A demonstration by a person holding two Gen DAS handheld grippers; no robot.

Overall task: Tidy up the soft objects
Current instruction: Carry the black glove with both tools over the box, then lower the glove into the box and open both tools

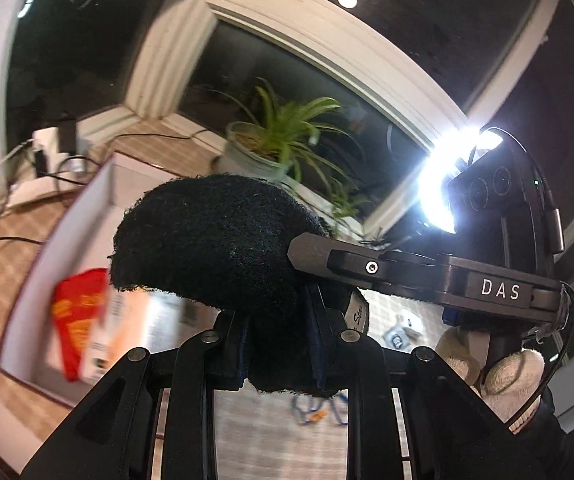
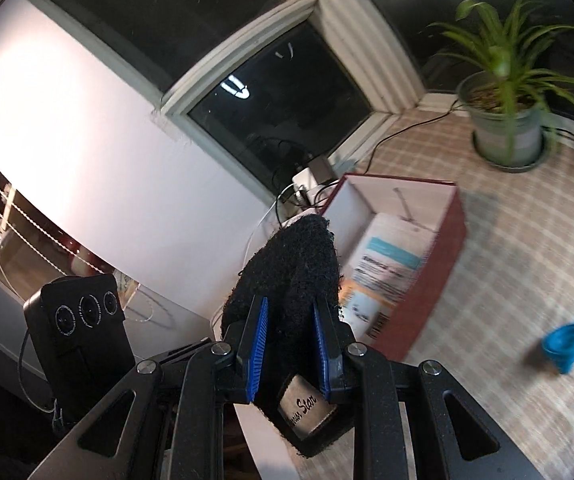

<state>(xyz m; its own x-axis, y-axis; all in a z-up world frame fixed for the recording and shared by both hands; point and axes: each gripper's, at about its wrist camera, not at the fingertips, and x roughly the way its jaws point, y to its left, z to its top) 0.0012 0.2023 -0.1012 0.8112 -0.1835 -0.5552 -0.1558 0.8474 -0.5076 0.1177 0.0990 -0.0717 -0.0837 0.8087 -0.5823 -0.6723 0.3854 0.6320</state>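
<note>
Holding: both your grippers are clenched on one black soft cloth (image 1: 215, 240), which hangs in the air between them.
Left gripper (image 1: 279, 344): its blue pads press on the lower edge of the cloth; the bulk of the cloth bulges up and forward from the jaws.
Right gripper (image 2: 289, 344): its blue pads (image 2: 261, 344) grasp the same cloth, near the end with the sewn label (image 2: 307, 404); in the left wrist view you see this gripper come in from the right side and bite the cloth edge.
Box (image 2: 451, 232): an open dark red box with white inside stands on the checked tablecloth (image 2: 507, 280), ahead of the jaws and lower; printed packets (image 2: 387, 264) already lie in it.
Key relation: the cloth's long axis runs from one gripper to the other, and the box lies beyond it, a little to the left for the left hand and a little to the right for the right hand. Neither hand seems clearly nearer.
Judgement: probably you carry the cloth toward the box; you should lower both hands together so it does not catch on the rim.
Other things: a potted plant (image 2: 507, 120) and a small blue object (image 2: 567, 344) stand well apart from the box.
</note>
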